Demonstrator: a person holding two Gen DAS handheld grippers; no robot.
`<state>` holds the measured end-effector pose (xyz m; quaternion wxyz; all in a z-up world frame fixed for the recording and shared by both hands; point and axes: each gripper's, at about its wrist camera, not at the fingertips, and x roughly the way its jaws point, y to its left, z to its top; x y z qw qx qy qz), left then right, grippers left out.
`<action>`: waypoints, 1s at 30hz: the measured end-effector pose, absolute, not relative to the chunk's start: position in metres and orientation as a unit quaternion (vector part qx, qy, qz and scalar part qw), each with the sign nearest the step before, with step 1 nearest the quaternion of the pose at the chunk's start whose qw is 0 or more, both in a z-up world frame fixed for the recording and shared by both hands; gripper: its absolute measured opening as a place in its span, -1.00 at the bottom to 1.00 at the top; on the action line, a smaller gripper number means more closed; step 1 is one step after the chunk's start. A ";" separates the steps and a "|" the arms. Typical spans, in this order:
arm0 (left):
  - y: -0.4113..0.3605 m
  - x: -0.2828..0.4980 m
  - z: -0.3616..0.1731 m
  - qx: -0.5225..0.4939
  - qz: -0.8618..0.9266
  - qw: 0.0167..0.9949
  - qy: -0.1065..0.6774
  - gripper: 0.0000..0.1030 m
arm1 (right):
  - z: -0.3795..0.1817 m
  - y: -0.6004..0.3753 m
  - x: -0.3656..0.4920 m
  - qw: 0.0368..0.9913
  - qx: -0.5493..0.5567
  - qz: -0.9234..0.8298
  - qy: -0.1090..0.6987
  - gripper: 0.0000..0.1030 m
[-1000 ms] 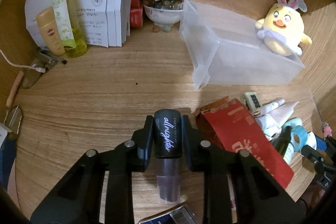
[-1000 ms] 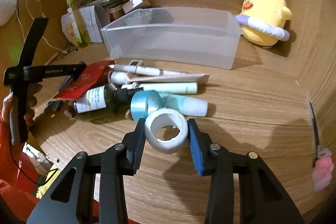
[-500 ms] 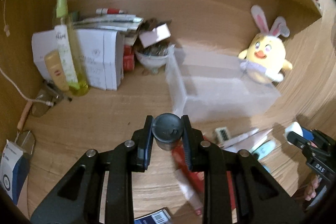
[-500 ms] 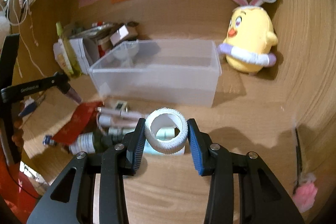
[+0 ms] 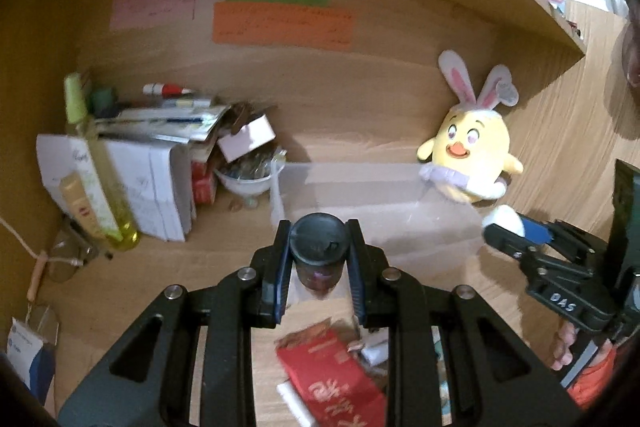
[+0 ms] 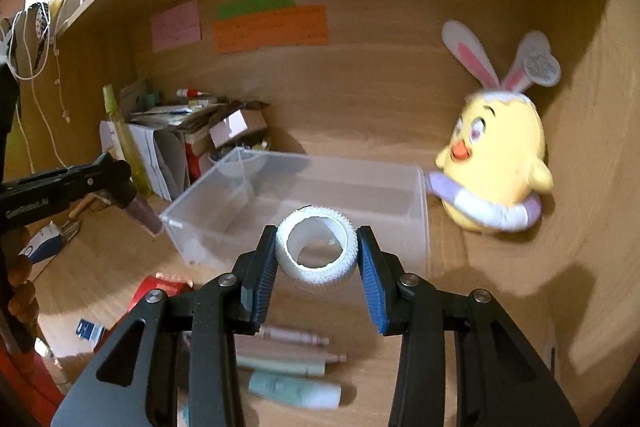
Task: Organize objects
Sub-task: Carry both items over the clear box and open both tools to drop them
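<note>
Holding both items above the counter (image 6: 500,291), we carry them toward the clear plastic bin (image 6: 304,203). Our left hand-held gripper (image 5: 319,259) clamps a dark-capped cosmetic bottle (image 5: 319,247) just under its cap; we judge it light, rigid and smooth, so this grip looks prone to slipping. Its long axis runs toward the camera, cap toward the bin. Our right hand-held gripper (image 6: 318,251) pinches a white textured tape roll (image 6: 316,247) across its outer wall; likely light and slightly yielding. Its open core faces us.

dim warm light, motion blur, heavy fisheye warp, dark corners
</note>
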<state>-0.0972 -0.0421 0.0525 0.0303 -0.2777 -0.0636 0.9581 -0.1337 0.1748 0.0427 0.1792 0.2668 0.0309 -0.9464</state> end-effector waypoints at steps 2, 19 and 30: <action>-0.039 -0.103 0.056 -0.276 0.959 0.033 -0.064 -0.51 | 0.046 0.172 -0.143 0.183 0.266 -0.946 0.031 -0.31; -0.024 -0.178 0.034 -0.320 0.945 0.032 -0.060 -0.51 | 0.029 0.149 -0.209 0.184 0.311 -0.931 0.058 -0.31; -0.015 -0.207 -0.002 -0.371 0.923 0.069 -0.069 -0.51 | -0.001 0.145 -0.231 0.173 0.355 -0.916 0.068 -0.30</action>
